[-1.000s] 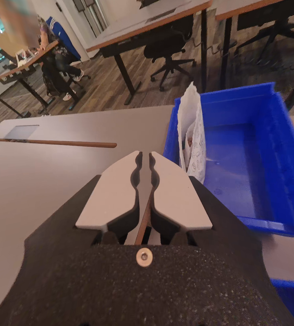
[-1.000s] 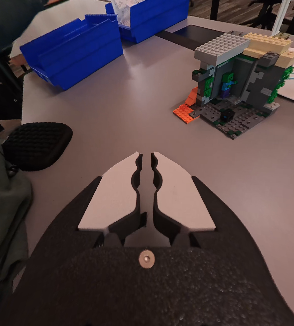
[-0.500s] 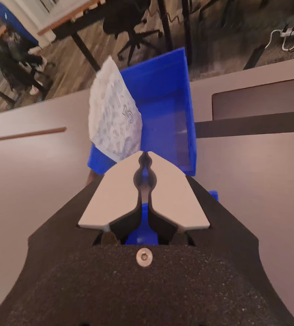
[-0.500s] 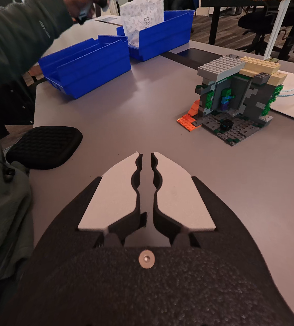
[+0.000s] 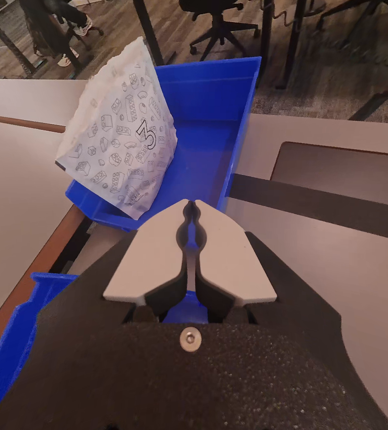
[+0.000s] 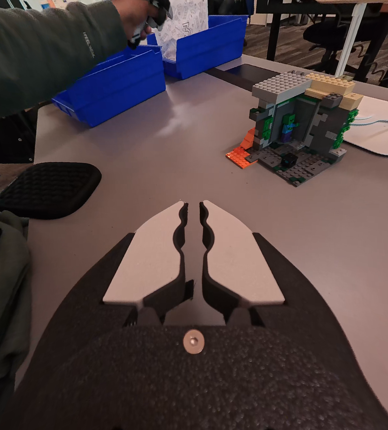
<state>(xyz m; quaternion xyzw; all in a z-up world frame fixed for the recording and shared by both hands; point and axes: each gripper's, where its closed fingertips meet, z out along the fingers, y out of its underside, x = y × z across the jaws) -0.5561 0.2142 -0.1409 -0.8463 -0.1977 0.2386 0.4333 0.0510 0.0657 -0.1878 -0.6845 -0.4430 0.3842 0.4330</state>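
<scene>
Left wrist view: left gripper (image 5: 191,204) over the near end of the far blue bin (image 5: 234,149), fingers (image 5: 160,251) pale and flat-topped with wavy black inner pads, tips together on nothing. Just left of the tips, inside the bin: white paper bag (image 5: 118,144), matte and crinkled, printed with outline bricks, torn top edge pointing up and away, leaning against the bin's left wall. Bin itself smooth glossy plastic, rectangular, long axis running away from the camera. Nearer than that bin, under the black grainy gripper body: a second blue bin (image 5: 11,344). Both on a smooth grey surface (image 5: 304,267).

Right wrist view: right gripper (image 6: 193,206) well this side of the bins, fingers slightly apart, bare surface showing between. Right of the bins: a studded brick-built model (image 6: 304,125), grey, tan, green, orange. Near the left edge: a black dimpled pad (image 6: 48,188).
</scene>
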